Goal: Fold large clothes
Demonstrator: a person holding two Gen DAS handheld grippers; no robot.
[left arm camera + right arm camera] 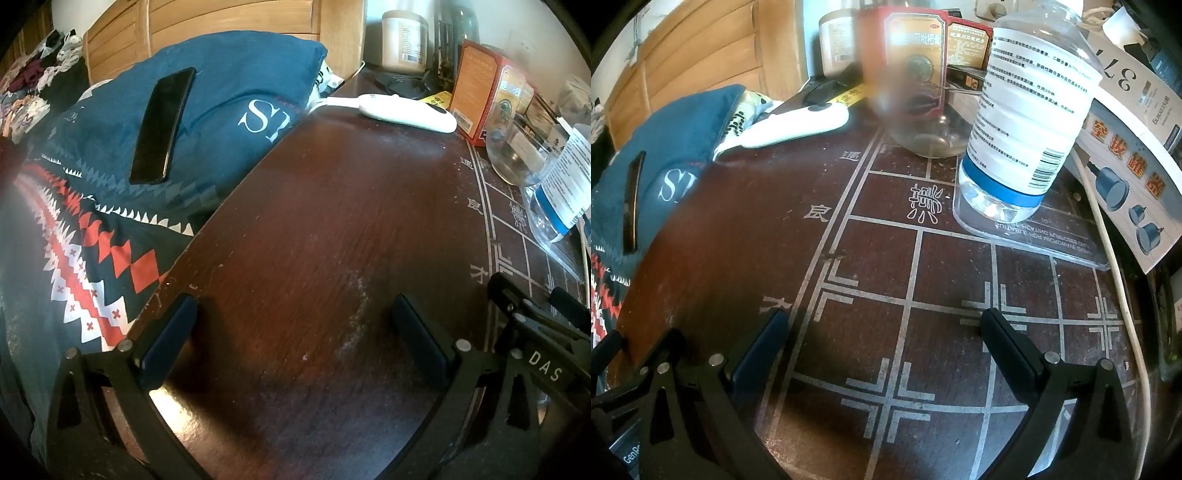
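A dark blue cloth (229,107) with white letters and a red and white zigzag band lies on the bed left of a dark wooden table (314,229). A black phone (162,125) rests on it. The same cloth (683,147) shows at the left in the right wrist view. My left gripper (293,332) hovers open over the bare table top, nothing between its fingers. My right gripper (884,343) is open too, above the chessboard lines of the table (886,295). The right gripper's frame (535,325) appears at the left view's right edge.
A white handheld device (406,112) with a cord, a glass bowl (517,155), a clear labelled bottle (1027,110) on a plastic lid, red boxes (916,55), a beige jar (404,37) and a printed carton (1134,147) crowd the table's far and right sides. Loose clothes (33,81) lie far left.
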